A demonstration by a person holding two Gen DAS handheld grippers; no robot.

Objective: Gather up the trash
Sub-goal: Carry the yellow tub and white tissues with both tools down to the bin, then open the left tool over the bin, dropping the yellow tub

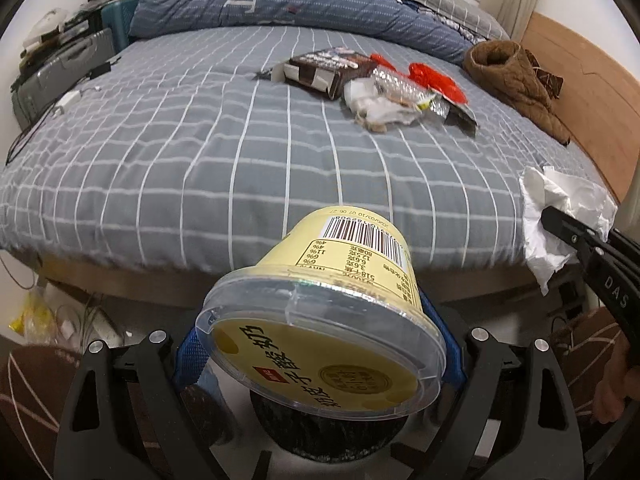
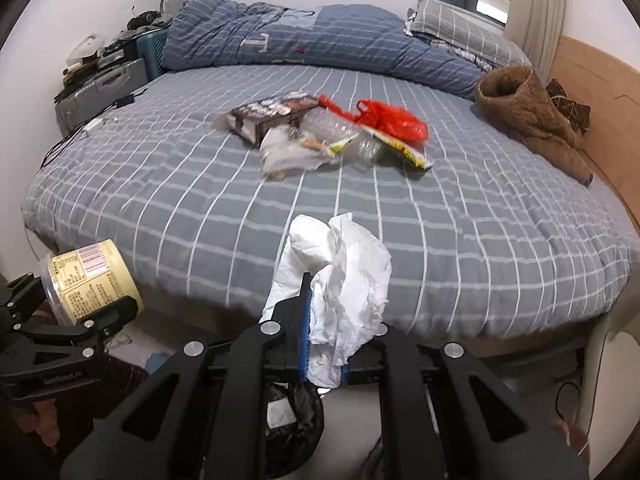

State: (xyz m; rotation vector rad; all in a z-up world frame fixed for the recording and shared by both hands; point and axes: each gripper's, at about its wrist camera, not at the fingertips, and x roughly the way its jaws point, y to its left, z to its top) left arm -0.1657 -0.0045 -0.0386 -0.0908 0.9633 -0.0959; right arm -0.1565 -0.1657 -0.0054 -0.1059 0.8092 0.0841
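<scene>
Clamping a pale yellow yogurt cup between its blue-padded fingers, your left gripper holds the cup tilted, clear lid toward the camera and barcode facing up, just off the near edge of the bed. Directly below the cup sits a round bin lined with a black trash bag.

Your right gripper is clenched on a crumpled white tissue, which bunches up above the fingers and hangs a little beneath them. The same black bag shows under this gripper, slightly to the left.

Farther out, on the grey checked bedsheet, the remaining trash lies in one loose heap near the middle of the bed: a dark brown carton, crinkled clear plastic wrap, a red plastic bag and a yellow-edged snack wrapper, all touching or overlapping.

A brown quilted garment rests well apart at the bed's right side against the wooden headboard. A folded blue quilt lies across the far end.
</scene>
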